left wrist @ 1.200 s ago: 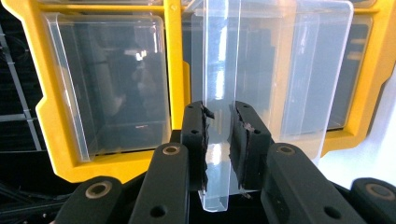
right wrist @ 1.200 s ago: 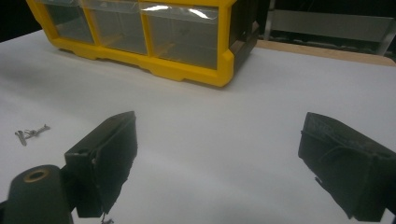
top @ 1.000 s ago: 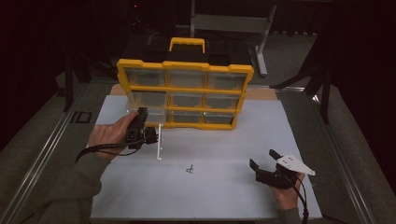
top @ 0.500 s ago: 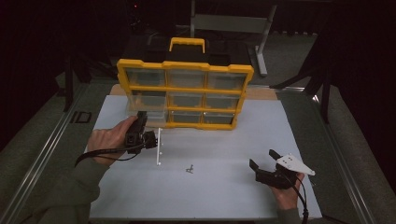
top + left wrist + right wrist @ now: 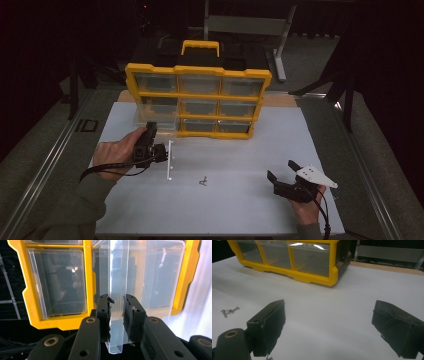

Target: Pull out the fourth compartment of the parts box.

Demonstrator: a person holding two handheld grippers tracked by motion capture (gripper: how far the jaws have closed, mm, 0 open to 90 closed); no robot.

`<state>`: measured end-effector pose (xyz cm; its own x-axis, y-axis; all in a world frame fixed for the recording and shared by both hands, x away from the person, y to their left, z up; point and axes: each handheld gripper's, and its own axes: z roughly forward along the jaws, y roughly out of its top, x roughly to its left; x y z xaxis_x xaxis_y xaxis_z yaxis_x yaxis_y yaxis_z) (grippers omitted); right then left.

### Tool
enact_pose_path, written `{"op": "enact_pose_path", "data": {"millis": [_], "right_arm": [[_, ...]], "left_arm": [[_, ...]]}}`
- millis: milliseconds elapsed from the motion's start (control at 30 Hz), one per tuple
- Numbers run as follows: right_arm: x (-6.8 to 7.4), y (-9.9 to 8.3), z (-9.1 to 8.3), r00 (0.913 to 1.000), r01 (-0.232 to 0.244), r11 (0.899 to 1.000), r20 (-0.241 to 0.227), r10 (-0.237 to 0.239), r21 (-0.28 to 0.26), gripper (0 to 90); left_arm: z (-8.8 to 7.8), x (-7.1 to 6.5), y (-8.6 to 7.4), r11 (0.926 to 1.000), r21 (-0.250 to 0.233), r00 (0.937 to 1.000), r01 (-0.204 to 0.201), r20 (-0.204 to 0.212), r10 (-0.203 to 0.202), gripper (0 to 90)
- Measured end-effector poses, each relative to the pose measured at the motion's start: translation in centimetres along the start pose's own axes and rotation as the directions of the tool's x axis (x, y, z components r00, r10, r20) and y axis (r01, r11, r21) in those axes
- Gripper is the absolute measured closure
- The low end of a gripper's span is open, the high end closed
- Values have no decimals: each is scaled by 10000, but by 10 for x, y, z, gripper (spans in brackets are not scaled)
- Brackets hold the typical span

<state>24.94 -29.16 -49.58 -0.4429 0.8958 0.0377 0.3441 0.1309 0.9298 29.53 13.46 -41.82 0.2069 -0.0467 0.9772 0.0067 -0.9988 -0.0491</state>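
**While one clear drawer is out and gripped, the small metal parts wait on the table**

As seen from above, a person works at a white table (image 5: 235, 210) with a gripper in each hand, facing a yellow cabinet (image 5: 197, 95) of nine clear drawer slots.

The left gripper (image 5: 162, 152) is clenched on a clear plastic drawer (image 5: 170, 160). In the left gripper view, the two black fingers (image 5: 103, 310) press on either side of one thin wall of the drawer (image 5: 118, 277). The rest of the drawer extends away beyond the fingertips, and the cabinet (image 5: 87, 277) shows through it just behind. The drawer appears to be out of the cabinet, in front of its left column. Which slot it came from cannot be told.

The right gripper (image 5: 281, 169) rests near the table's front edge, released, with its fingers spread wide and nothing between them. In the right gripper view, bare table lies between its fingers (image 5: 274, 315). A few small metal parts (image 5: 229, 311), perhaps screws, lie well off to the outer side of one finger. From above, those parts (image 5: 202, 181) lie between the two grippers, nearer the drawer.

Judging by this, removing the drawer looks done. Probably left to do: pick up the loose parts, drop them in the drawer, and slide it back into the cabinet.
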Motion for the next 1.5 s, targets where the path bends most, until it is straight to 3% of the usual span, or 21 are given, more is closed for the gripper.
{"op": "enact_pose_path", "data": {"millis": [333,967,1133,1400,1500], "right_arm": [[0,-1,0,10000,-37,10000,5,37,26,117],[0,-1,0,10000,-17,10000,27,17,41,116],[0,-1,0,10000,-19,10000,38,19,27,116],[-1,-1,0,10000,-24,10000,44,24,16,116],[0,-1,0,10000,-22,10000,29,22,34,116]], "left_arm": [[-3,-7,-1,10000,44,10000,-23,-79,23,646],[-11,-30,0,9994,-32,9987,343,-387,-344,429],[-14,-38,3,9966,-112,9963,812,-273,-815,387],[-13,-52,6,9930,-53,9929,1183,130,-1182,279],[-13,-56,6,9876,-76,9870,1571,356,-1567,241]]}}
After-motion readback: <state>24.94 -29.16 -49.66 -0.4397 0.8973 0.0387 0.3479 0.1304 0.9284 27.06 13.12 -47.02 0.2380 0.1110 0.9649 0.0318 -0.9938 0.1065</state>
